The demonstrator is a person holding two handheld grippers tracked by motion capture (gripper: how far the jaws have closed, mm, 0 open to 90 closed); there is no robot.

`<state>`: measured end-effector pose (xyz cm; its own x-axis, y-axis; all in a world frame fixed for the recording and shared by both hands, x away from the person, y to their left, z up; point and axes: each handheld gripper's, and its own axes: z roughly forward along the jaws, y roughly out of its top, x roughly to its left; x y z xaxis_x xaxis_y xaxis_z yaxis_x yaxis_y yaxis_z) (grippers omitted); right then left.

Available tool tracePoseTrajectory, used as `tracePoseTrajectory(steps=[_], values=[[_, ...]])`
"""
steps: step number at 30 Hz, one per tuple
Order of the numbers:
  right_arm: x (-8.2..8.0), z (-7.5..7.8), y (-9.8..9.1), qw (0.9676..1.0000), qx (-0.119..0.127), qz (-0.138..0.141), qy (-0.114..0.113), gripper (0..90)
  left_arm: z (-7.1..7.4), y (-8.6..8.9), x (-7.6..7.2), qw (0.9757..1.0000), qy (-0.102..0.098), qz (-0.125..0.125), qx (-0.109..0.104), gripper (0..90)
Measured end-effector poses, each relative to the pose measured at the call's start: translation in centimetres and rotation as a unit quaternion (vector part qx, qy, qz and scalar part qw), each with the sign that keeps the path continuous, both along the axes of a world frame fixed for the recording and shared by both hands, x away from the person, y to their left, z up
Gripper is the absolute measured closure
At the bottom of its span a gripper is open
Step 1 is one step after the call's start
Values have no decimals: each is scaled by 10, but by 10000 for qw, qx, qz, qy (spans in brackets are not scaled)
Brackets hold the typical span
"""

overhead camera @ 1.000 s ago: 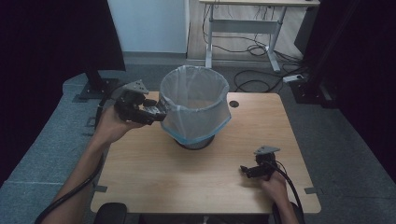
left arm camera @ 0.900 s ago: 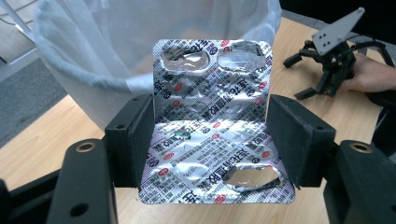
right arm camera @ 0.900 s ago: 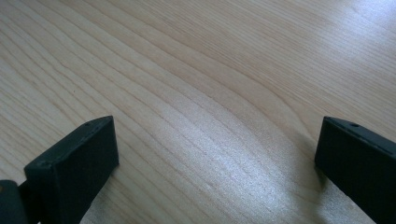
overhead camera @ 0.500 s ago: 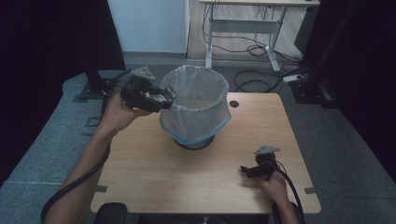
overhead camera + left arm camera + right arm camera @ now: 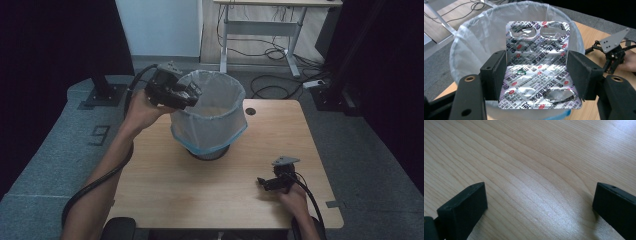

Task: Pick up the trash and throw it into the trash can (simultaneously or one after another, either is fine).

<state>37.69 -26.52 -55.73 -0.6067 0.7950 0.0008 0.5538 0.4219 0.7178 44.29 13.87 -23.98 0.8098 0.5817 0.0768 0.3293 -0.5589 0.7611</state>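
Item: blister pack (image 5: 537, 72), foil, creased, pinched between the left gripper (image 5: 192, 95) jaws above the lined bin (image 5: 210, 117) rim.
Right gripper (image 5: 262, 183): on tabletop (image 5: 165, 185), jaws wide, empty.
Risk: released at the rim, the light pack may flutter outside or cling to the liner.

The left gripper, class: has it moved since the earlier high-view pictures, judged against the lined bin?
Yes. The left gripper, shut on the blister pack, has moved from beside the bin's left wall up to its rim, toward the far side.
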Motion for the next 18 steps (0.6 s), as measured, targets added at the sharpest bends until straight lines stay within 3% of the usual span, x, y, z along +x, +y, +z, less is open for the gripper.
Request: tracePoseTrajectory(steps=[18], values=[[0,0,0,10000,-1,2,1,0,-11,-48,35,9999,18,68,88,341]])
